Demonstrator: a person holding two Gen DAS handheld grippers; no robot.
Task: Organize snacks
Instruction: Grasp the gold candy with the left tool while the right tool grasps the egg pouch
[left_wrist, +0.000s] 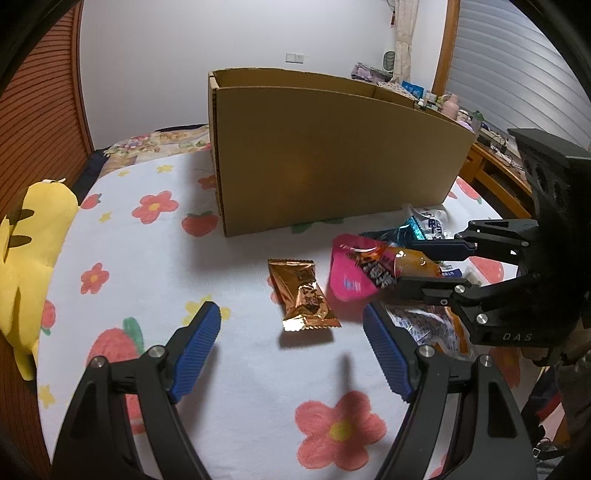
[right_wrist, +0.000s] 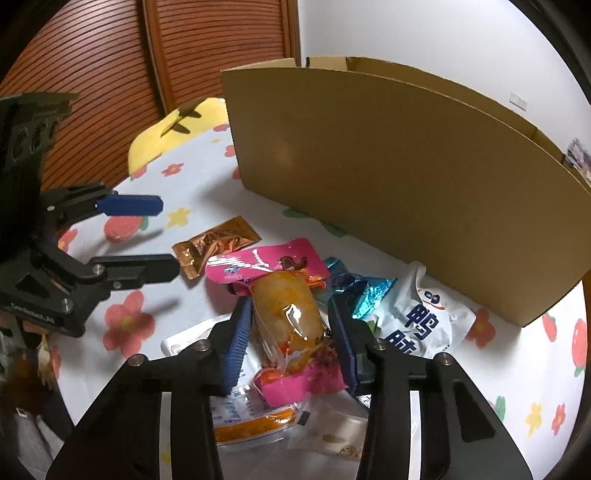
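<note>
My right gripper (right_wrist: 290, 325) is shut on a pink snack pack with an orange piece inside (right_wrist: 286, 314); it also shows in the left wrist view (left_wrist: 364, 267), held just above the sheet. My left gripper (left_wrist: 291, 347) is open and empty, just short of a copper foil snack (left_wrist: 301, 295), which also shows in the right wrist view (right_wrist: 216, 245). A tall open cardboard box (left_wrist: 332, 155) stands behind the snacks. A white pack with blue characters (right_wrist: 424, 317), a teal foil pack (right_wrist: 365, 291) and an orange-and-white pack (right_wrist: 247, 413) lie near the right gripper.
The snacks lie on a white sheet with flowers and strawberries (left_wrist: 155, 236). A yellow plush toy (left_wrist: 26, 258) lies at the left edge. A slatted wooden door (right_wrist: 110, 74) is behind it. A cluttered wooden desk (left_wrist: 491, 147) stands at the far right.
</note>
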